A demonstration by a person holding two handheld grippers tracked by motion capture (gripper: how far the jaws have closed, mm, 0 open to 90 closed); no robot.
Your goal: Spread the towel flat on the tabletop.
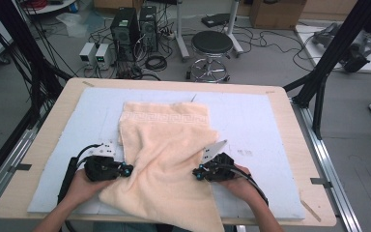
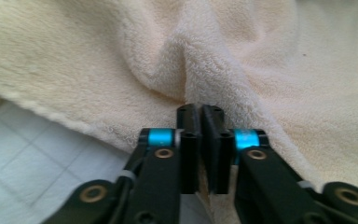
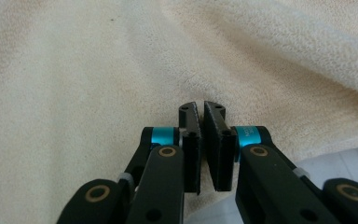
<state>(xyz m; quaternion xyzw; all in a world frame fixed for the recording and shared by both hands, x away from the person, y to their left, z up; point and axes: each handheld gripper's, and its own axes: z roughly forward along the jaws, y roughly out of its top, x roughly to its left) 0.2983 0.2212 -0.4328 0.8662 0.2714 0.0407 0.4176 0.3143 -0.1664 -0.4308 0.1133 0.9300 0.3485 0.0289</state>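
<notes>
L gripper [image 1: 125,169] sat at approx 8 o'clock on the table [image 1: 53,121], held by the person's left hand [image 1: 79,186]; in the left gripper view its jaws were pressed together w/ a ridge of towel [image 2: 121,60] pinched between them, cloth puckering up from the pinch toward 12 o'clock; white mat [image 2: 23,154] showed at 8 o'clock under the hem. Moving right: the towel [image 1: 164,145], cream terry, lay mid-table on the white mat [image 1: 261,125]; far end at 12 o'clock lay flat w/ its patterned border showing, near end was bunched, skewed, and draped past the table edge at 6 o'clock. R gripper [image 1: 199,173] sat at approx 5 o'clock, in the right hand [image 1: 244,186]; in the right gripper view jaws were nearly closed, a thin wedge gap at the tips, clamping the towel [image 3: 74,93] edge.

Progress, as a judgement: looked like a fold or spread job, early to mid; both side grips secured, so grasping was done; left to do: lift or pull the near end, line it up w/ the far border, flatten wrinkles, let go. Risk: a thin pinch could slip on R side.
</notes>
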